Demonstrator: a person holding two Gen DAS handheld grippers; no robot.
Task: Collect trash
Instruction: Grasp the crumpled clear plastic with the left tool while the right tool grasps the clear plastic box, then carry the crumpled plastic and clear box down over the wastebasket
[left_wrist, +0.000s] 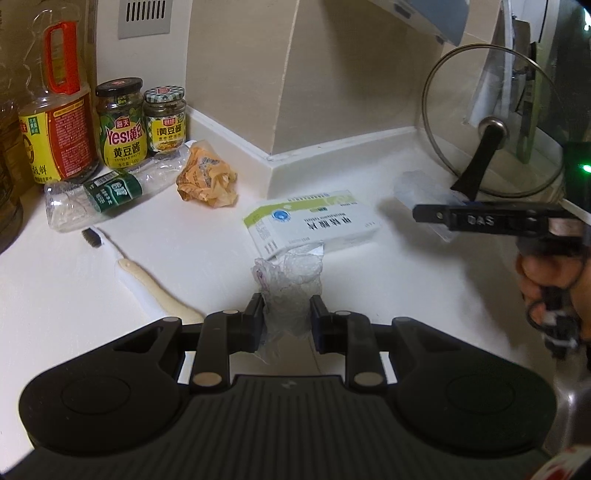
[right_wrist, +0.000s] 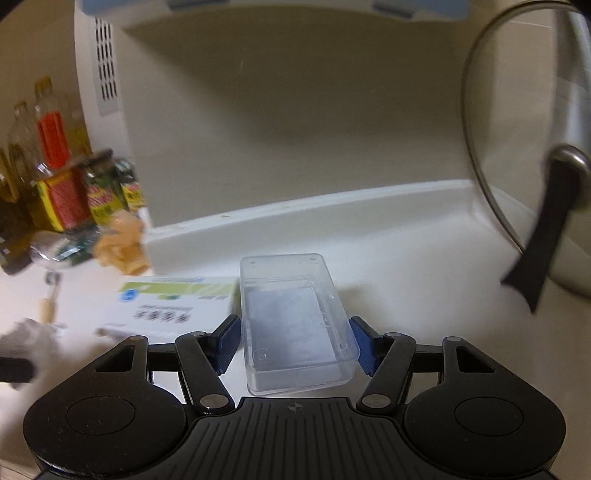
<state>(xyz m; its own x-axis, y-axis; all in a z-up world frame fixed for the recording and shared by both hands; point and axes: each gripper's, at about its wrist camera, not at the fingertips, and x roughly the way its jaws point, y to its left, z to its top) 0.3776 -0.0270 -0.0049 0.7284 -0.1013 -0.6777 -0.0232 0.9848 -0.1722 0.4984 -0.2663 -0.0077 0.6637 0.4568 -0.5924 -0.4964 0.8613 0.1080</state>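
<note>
Crumpled clear plastic wrap is clamped between the closed-in pads of the left gripper, lifted just above the white counter. Between the fingers of the right gripper a clear plastic box is seen; the blue pads appear to touch its side walls, so it is judged to be gripped, though firm pressure cannot be confirmed.

Two pieces of trash are thus judged to be in hand, and neither is yet binned; no bin is shown. Left on the counter are a crushed water bottle, a crumpled orange wrapper, a toothbrush and a medicine carton, the carton lying just beside the box.

Open room is found across the middle and near part of the counter. Movement is bounded by the raised backsplash ledge behind, by the jars and oil bottle at the left, and by a glass pot lid leaning at the right, near the right gripper.
</note>
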